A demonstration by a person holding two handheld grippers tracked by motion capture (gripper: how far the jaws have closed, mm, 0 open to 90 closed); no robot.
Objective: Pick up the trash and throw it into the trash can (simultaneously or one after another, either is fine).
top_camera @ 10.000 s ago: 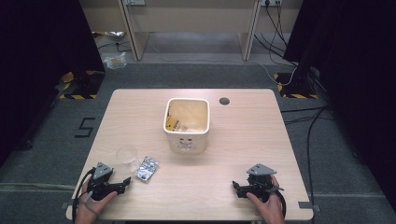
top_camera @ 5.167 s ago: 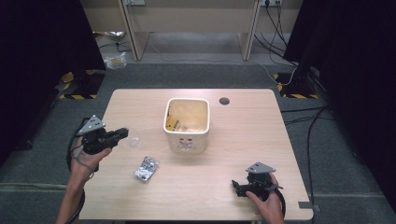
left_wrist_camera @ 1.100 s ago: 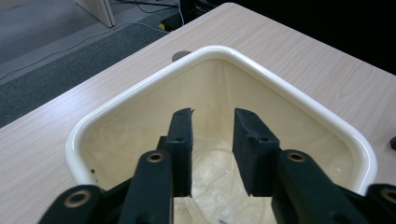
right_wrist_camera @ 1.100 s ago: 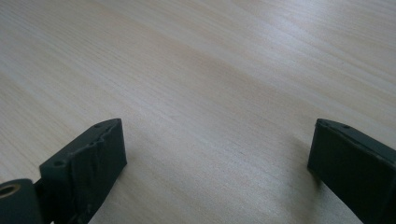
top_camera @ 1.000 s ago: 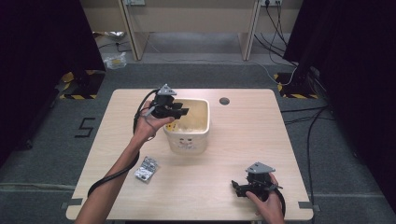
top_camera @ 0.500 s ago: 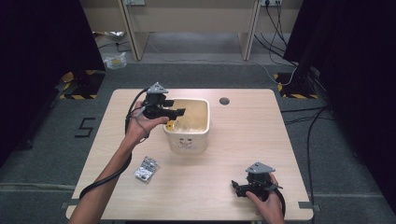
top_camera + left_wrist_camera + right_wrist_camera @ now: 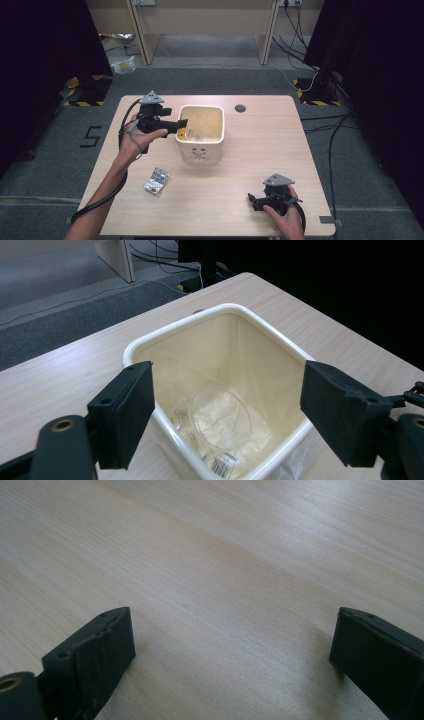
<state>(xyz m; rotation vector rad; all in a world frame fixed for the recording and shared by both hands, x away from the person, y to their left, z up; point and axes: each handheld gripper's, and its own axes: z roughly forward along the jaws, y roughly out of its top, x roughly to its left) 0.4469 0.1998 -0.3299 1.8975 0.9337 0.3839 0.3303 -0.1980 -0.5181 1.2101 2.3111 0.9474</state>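
Left hand-held gripper (image 7: 181, 123) held at left rim of cream bin (image 7: 201, 152) — jaws spread wide, nothing between them. Inside bin: clear plastic cup (image 7: 220, 418) lying on clear wrappers. Right hand-held gripper (image 7: 251, 201) low over worktop (image 7: 260, 145) near front edge — jaws apart, empty. Small foil packet (image 7: 156, 179) on worktop, front-left of bin.

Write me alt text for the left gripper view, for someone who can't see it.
The left gripper, jaws wide open and empty, sits above a cream bin on a wooden table. A clear plastic cup lies inside the bin among clear wrappers.
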